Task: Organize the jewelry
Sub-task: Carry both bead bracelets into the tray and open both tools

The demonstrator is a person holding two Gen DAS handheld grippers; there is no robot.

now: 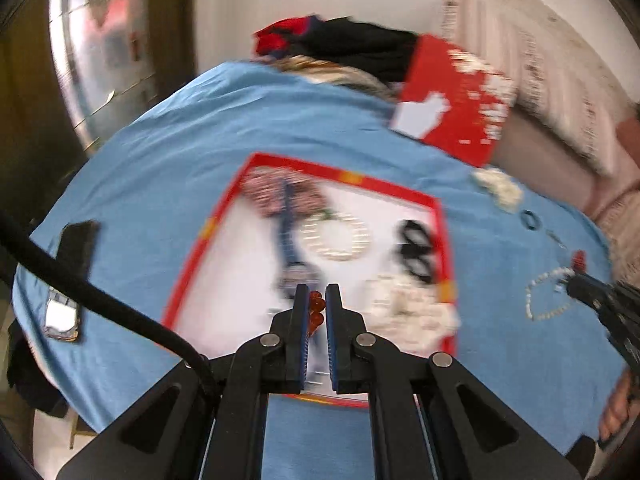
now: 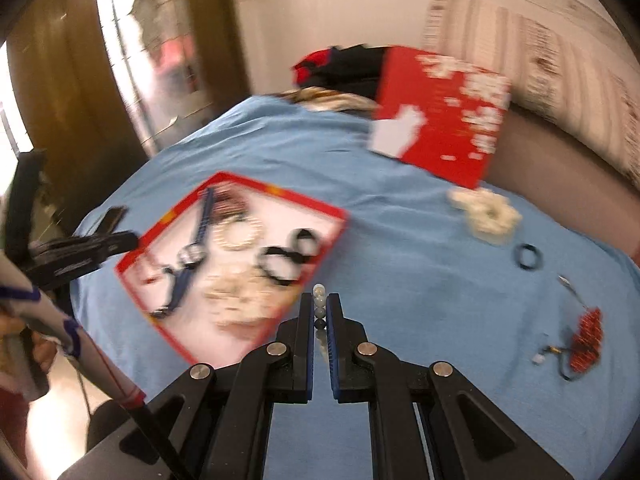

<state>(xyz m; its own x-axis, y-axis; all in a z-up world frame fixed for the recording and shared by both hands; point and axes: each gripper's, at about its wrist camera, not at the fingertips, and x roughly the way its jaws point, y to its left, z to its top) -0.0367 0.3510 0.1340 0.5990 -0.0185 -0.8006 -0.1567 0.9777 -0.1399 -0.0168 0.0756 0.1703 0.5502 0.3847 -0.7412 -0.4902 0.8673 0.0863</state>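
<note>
Left wrist view, largest first. Blue cloth (image 1: 168, 184): covers the work surface; all items below are placed relative to the tray.
Red box lid (image 1: 456, 100): propped beyond the tray's far right corner; white print on it, too blurred to read.
Red-rimmed white tray (image 1: 224, 280): flat on the cloth, holding a blue-strapped watch (image 1: 286, 224), a pearl ring bracelet (image 1: 336, 236), a black beaded bracelet (image 1: 416, 248) and a pile of white beads (image 1: 412, 312).
Left gripper (image 1: 317, 294): over the tray's near half, jaws narrow, pinching a strand of orange beads (image 1: 317, 310).
Right gripper (image 1: 570, 280): off the tray's right edge, its tips at a white bead necklace (image 1: 548, 296) on the cloth.

Right wrist view. Right gripper (image 2: 319, 300): near the tray's near right corner, jaws narrow, clamped on the pale bead strand (image 2: 319, 302).
Loose on the cloth, well right of the tray: cream bead cluster (image 2: 486, 212), black ring (image 2: 528, 256), red beaded piece (image 2: 586, 340).
</note>
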